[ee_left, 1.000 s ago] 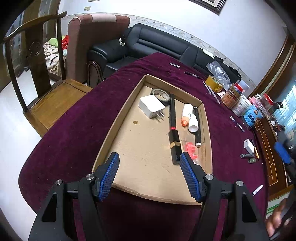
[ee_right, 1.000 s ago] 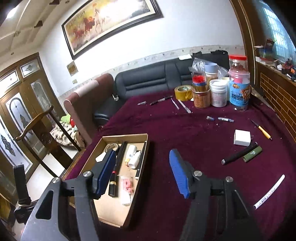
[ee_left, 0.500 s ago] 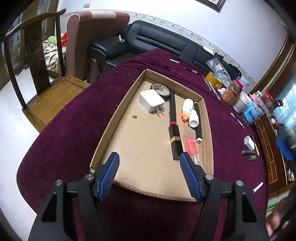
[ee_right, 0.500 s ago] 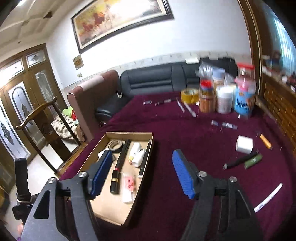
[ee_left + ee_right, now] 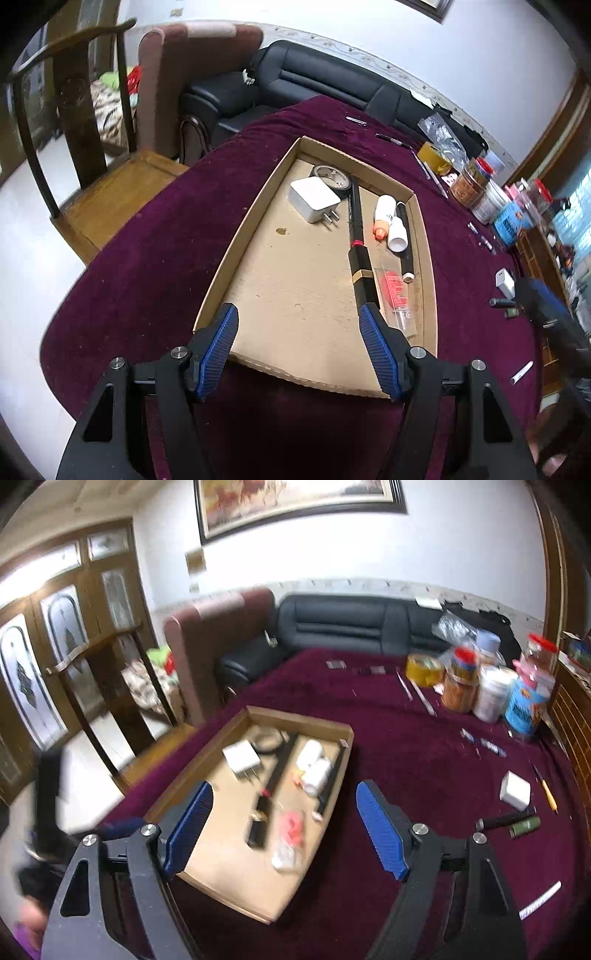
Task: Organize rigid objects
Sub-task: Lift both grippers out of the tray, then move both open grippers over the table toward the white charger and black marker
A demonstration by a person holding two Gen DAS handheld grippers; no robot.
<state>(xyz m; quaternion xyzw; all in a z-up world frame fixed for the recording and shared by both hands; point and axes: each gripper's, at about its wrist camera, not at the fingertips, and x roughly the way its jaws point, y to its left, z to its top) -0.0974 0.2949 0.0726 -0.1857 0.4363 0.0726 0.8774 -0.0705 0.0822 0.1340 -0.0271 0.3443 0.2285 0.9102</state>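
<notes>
Your left hand-held gripper [image 5: 299,328] hangs released over the near edge of the box [image 5: 255,218] on the table [image 5: 147,240] — charger [image 5: 313,198], black pen [image 5: 356,210] and bottles [image 5: 391,225] lie inside. Your right hand-held gripper [image 5: 284,812] is released too — the white block [image 5: 515,789] sits well apart on the cloth.

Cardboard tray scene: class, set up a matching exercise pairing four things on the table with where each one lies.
Things:
1. white charger
2. roll of yellow tape
3. green tube
4. left gripper

Places:
A. on the cloth beside a black pen
B. inside the cardboard tray, far end
C. open, above the tray's near edge
D. by the jars at the table's far side

Pairs: 1-B, 2-D, 3-A, 4-C
</notes>
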